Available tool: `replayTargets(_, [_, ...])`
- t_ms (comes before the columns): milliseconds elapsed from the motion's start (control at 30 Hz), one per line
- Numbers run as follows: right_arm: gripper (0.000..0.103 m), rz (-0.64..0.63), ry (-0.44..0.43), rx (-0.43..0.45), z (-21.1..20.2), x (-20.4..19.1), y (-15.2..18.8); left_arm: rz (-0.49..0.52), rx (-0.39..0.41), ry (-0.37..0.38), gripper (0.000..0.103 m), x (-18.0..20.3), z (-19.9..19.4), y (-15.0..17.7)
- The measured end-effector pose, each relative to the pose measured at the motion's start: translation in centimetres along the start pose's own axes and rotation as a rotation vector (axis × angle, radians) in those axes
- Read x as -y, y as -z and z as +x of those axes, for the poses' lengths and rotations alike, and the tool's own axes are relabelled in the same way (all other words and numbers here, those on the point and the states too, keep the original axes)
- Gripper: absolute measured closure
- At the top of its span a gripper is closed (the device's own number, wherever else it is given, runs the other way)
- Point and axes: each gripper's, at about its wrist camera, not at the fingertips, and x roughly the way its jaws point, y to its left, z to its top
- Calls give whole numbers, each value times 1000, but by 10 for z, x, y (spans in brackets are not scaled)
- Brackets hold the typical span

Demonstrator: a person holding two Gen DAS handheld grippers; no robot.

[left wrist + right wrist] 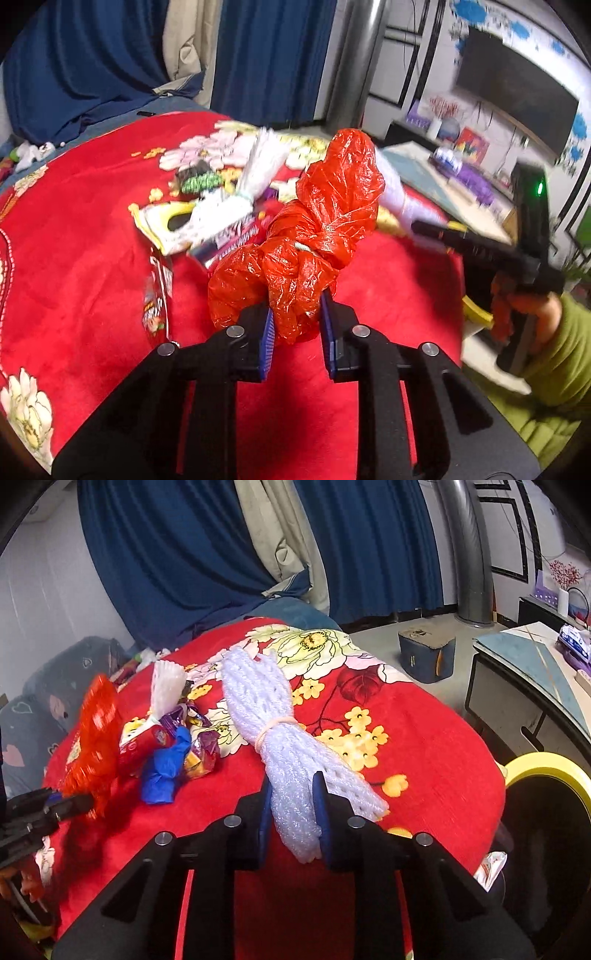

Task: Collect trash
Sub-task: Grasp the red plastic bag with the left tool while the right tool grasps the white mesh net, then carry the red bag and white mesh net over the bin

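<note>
Left wrist view, gripper: the left gripper point(295, 325) pinches the lower end of a crumpled red plastic bag point(314, 236), which stands up from between its pads above the red floral blanket point(74, 240).
Left wrist view, remaining: snack wrappers point(207, 221) lie on the blanket just beyond the bag, uncollected.
Right wrist view, gripper: the right gripper point(291, 812) pinches the near end of a white foam net bundle point(273, 716).
Right wrist view, remaining: a blue wrapper point(166, 764) and candy wrappers point(199, 742) lie left of the bundle.
Right wrist view, bin: yellow-rimmed bin point(546, 771) at right; contents not visible.
Progress: two pieces gripped, none seen deposited, judged early.
</note>
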Motion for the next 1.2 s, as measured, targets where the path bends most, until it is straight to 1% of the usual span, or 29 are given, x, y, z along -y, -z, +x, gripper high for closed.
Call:
replayTargets(133, [86,9,-15,9,-9,1,1,-17,53,6,88,0,-14,-8])
replayTargets(267, [86,11,-25,23,-19,-1,1,-21,84,12,89,5,-23,-13])
replayTargets(400, [87,-1,-32,49,-31,-4,-1,-24,102,23,89,11,-26,-19])
replayTargets(533, [87,-6,-39,74,-46,-2,-3,-5,118,45,89,25,-25,-27])
replayTargets(833, [87,16,-19,106,-73,14,2,61,132,97,89,66,-15,-41])
replayTargets(1200, [87,47,36,155,-107,38,11,116,130,179,89,116,6,-49])
